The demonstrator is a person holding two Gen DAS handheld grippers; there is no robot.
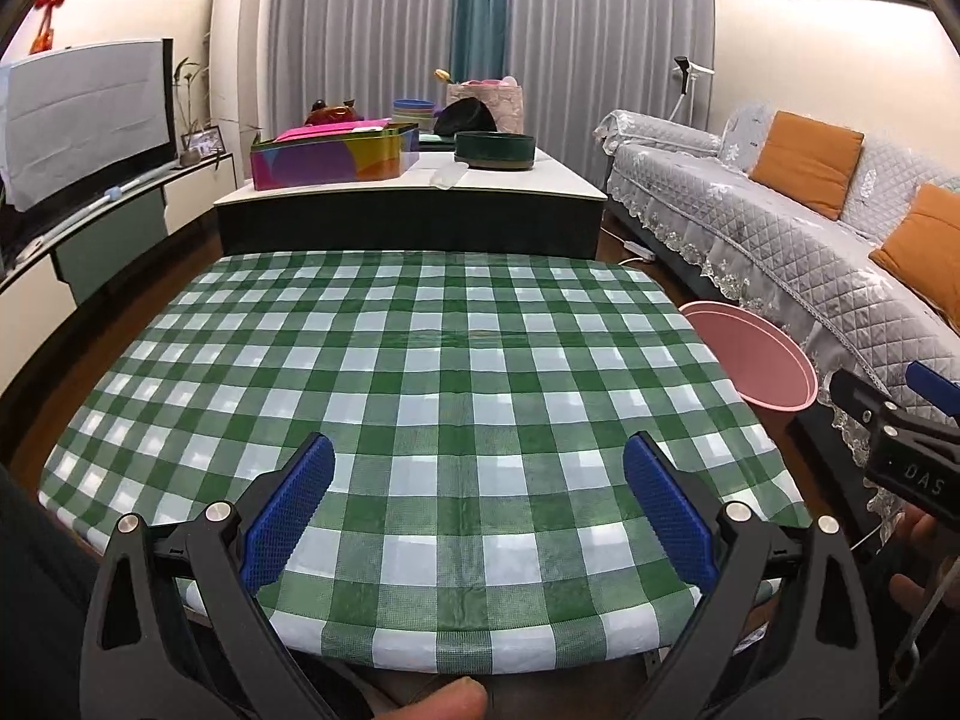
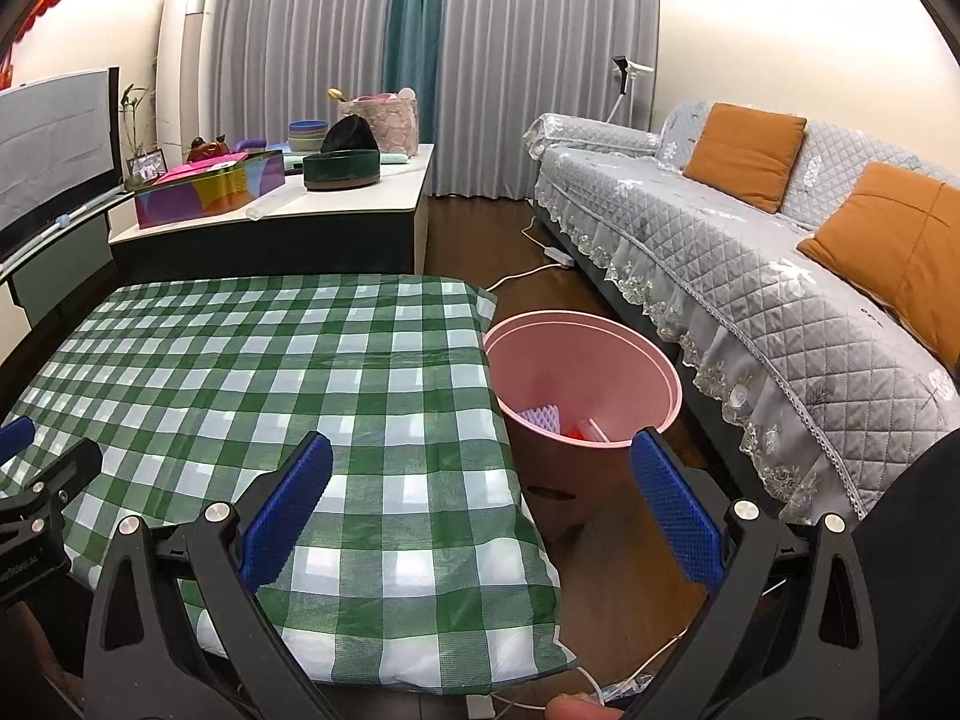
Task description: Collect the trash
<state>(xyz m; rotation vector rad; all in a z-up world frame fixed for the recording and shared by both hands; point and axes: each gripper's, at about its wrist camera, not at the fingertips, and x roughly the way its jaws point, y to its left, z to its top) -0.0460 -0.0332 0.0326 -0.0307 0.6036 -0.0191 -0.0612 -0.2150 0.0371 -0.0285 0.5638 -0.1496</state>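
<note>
A pink bin (image 2: 585, 381) stands on the floor at the right edge of the table with the green-and-white checked cloth (image 2: 288, 372). Inside it lie a pale ridged piece (image 2: 543, 418) and some red and white scraps (image 2: 585, 431). In the left wrist view only the pink bin's rim (image 1: 759, 360) shows past the table (image 1: 444, 384). My left gripper (image 1: 478, 450) hovers open over the near part of the cloth, holding nothing. My right gripper (image 2: 481, 450) is open and empty, above the table's right corner and just short of the bin. No trash is visible on the cloth.
A grey quilted sofa (image 2: 750, 252) with orange cushions runs along the right, close behind the bin. A low white table (image 1: 414, 186) beyond holds a colourful box (image 1: 333, 156) and a dark bowl (image 1: 495, 149). A white cable (image 2: 528, 273) crosses the floor. A TV (image 1: 84, 114) is left.
</note>
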